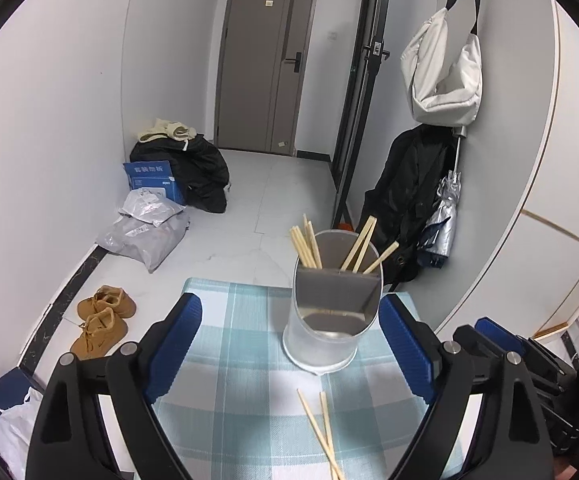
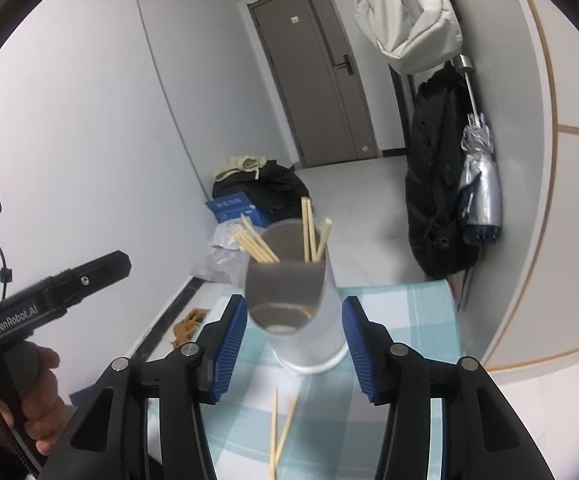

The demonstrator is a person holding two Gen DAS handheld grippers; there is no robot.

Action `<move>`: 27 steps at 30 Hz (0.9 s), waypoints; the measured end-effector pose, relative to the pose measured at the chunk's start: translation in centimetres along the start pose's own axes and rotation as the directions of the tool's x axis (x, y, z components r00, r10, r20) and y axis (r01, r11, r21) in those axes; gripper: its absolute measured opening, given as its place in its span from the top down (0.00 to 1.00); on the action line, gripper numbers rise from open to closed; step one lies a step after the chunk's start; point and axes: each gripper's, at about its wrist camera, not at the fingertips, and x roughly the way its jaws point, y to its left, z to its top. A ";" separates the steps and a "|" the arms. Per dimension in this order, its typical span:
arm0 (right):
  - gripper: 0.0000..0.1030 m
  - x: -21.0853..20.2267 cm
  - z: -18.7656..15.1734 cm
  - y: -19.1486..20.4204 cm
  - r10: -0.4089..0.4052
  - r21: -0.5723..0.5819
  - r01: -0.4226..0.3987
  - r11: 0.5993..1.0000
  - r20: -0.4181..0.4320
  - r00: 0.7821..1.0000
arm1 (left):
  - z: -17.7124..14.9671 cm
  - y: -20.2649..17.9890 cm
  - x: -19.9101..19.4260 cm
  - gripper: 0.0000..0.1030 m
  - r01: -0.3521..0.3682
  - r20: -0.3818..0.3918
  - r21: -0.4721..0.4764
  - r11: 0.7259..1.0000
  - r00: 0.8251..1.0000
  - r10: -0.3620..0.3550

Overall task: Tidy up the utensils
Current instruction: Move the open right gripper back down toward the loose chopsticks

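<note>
Meanwhile, both the left gripper (image 1: 289, 344) and right gripper (image 2: 294, 346) stood spread and empty before the holder (image 1: 331, 312), with two loose chopsticks (image 1: 321, 432) just in front of it apparently next to be pinched.

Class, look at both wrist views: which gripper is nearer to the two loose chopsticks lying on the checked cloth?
Neither clearly. The loose chopsticks lie between the open fingers of the left gripper and likewise under the open right gripper, both in front of the holder; the views cannot rank them.
</note>
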 end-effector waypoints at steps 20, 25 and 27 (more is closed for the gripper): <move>0.40 2.4 -7.9 -2.5 -0.025 0.045 0.033 0.998 -0.171 0.985 | -7.8 1.0 3.7 0.15 -0.011 -0.140 -0.074 0.997 0.990 0.000; 0.40 3.4 -9.0 -2.5 -0.023 0.040 0.033 0.999 -0.223 0.975 | -8.8 2.5 5.4 0.15 -0.015 -0.187 -0.133 0.991 0.982 -0.011; 0.40 4.0 -9.5 -2.4 -0.026 0.033 0.035 0.999 -0.244 0.969 | -9.1 2.7 5.7 0.15 -0.014 -0.197 -0.122 0.992 0.980 -0.010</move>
